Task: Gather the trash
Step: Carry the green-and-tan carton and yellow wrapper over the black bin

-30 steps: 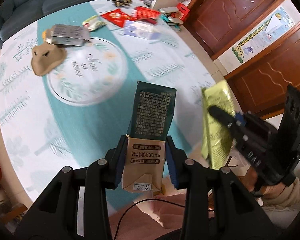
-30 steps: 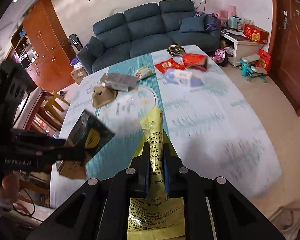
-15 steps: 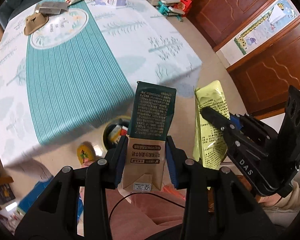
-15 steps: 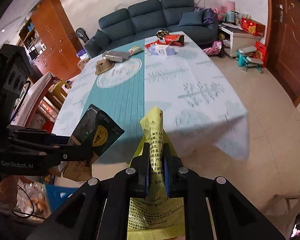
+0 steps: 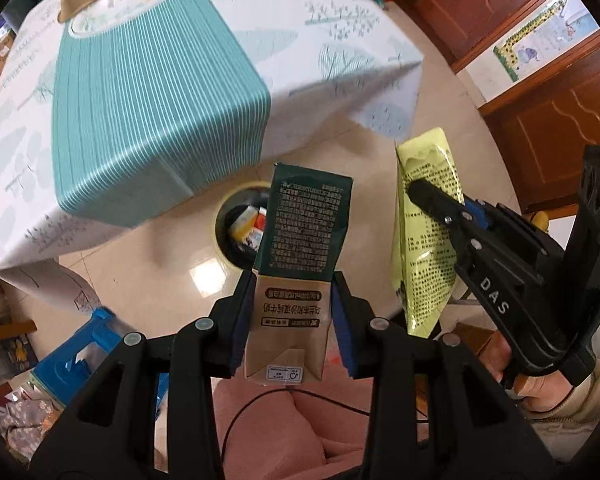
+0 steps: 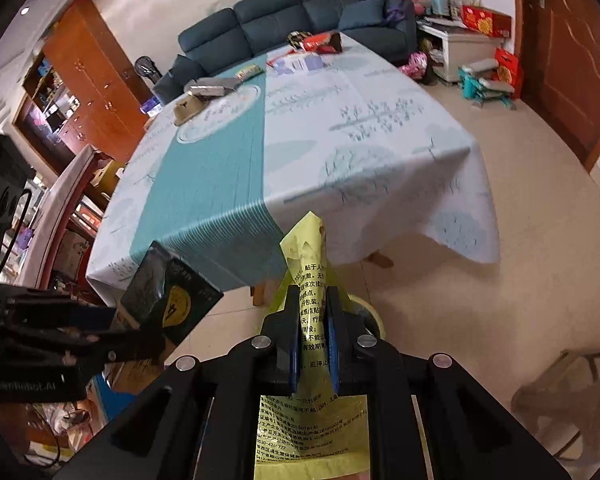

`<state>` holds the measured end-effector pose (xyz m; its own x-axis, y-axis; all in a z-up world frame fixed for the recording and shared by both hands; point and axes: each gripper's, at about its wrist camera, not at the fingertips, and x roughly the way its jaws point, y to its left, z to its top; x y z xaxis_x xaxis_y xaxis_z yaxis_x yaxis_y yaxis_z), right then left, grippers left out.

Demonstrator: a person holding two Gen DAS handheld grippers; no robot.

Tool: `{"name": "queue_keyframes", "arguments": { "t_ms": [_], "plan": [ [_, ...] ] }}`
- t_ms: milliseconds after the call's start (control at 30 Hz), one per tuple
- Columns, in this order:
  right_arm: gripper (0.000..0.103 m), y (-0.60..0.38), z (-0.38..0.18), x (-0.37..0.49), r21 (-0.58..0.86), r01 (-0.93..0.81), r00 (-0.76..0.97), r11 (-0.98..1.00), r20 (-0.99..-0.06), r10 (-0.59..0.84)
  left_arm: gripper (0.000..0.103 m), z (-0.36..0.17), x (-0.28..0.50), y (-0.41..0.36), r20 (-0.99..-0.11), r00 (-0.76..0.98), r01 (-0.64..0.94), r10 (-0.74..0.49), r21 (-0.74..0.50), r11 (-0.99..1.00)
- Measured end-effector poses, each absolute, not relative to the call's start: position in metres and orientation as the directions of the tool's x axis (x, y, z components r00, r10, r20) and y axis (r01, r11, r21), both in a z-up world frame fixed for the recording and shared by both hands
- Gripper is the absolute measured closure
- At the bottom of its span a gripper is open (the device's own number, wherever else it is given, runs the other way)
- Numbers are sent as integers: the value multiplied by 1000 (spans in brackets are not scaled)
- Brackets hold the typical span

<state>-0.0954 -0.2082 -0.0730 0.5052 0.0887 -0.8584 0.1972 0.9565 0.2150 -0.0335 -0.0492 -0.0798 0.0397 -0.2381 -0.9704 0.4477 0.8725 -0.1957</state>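
A: Lighting? Even indoor daylight, fairly bright, source not visible. One glare patch on the glossy floor (image 5: 206,274) in the left wrist view.

B: Shadows?

A: Soft. Dark under the tablecloth (image 6: 340,152) overhang, inside of the trash bin (image 5: 236,224) is dim.

B: Blur?

A: Slight smear on the tablecloth stripes and far clutter in both views. Print on the carton (image 5: 304,224) and yellow packet (image 6: 312,320) reads sharp.

B: Distortion?

A: Heavy fisheye, black vignette corners, door frames bowed at the rims. Left edge of the right wrist view very dark, muddy.
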Motion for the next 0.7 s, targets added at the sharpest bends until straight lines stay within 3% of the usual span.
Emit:
{"name": "queue_keyframes", "arguments": {
  "t_ms": [333, 700],
  "plan": [
    [92, -203, -167, -87, 172, 301, 444, 938, -896, 22, 70, -168, -31, -48, -970, 10, 410, -242, -217, 886],
    [92, -210, -319, -62, 161, 394, 372, 905, -928, 3, 70, -325, -15, -39, -974, 1, 293, -227, -217, 931]
  ]
}}
